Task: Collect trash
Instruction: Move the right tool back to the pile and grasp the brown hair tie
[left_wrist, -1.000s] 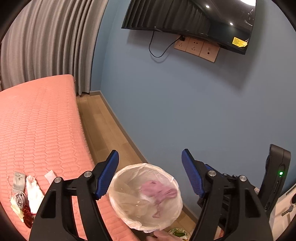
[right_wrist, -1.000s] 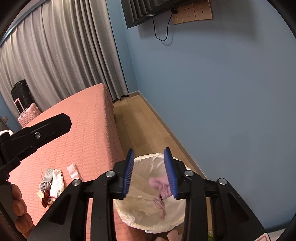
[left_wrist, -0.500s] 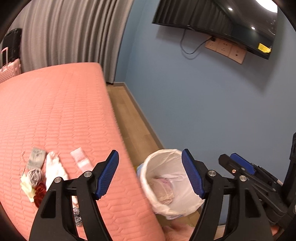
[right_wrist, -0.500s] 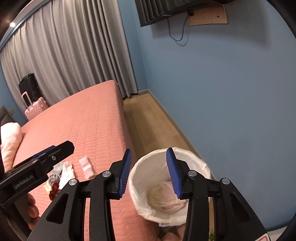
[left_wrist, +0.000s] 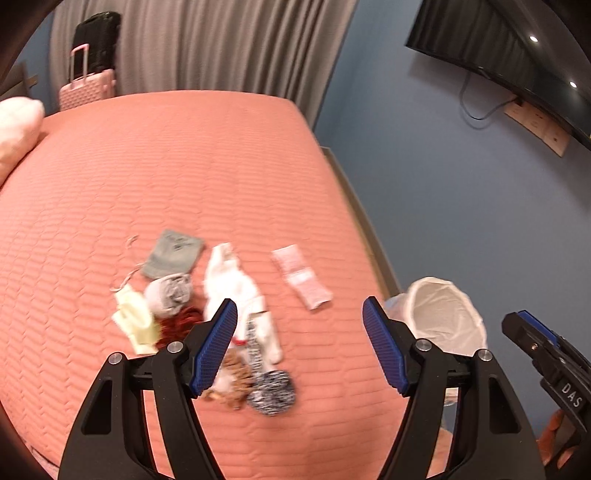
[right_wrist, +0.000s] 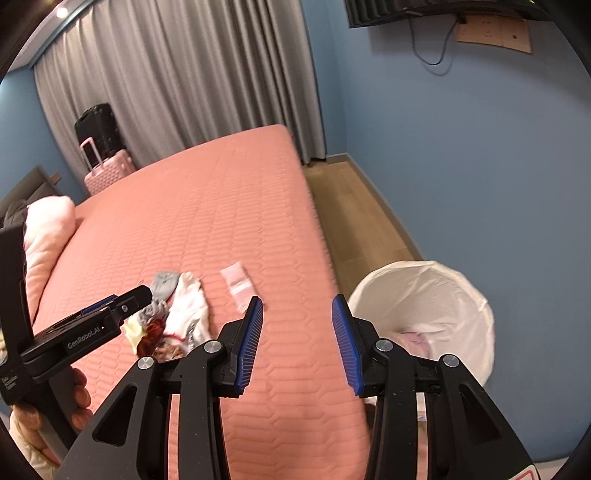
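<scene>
Several bits of trash lie in a heap on the pink bed (left_wrist: 184, 158): a white crumpled cloth (left_wrist: 232, 284), a grey pouch (left_wrist: 171, 253), a pale yellow piece (left_wrist: 135, 321), a red scrap (left_wrist: 177, 325) and a black-and-white ball (left_wrist: 273, 391). A pink wrapper (left_wrist: 301, 277) lies apart, nearer the bed edge. My left gripper (left_wrist: 299, 314) hangs open over the heap, nothing between its fingers. My right gripper (right_wrist: 297, 308) is open and empty over the bed edge, left of the white-lined bin (right_wrist: 424, 310), which holds a pink item (right_wrist: 415, 338).
The bin (left_wrist: 443, 314) stands on the wooden floor strip (right_wrist: 354, 218) between bed and blue wall. A pink pillow (right_wrist: 48, 229) lies at the bed's head. Two suitcases (right_wrist: 103, 155) stand by the grey curtain. A TV (left_wrist: 517, 48) hangs on the wall.
Both grippers swung left, away from over the bin and toward the bed. The trash heap now sits close under the left gripper. Neither gripper's opening changed.
</scene>
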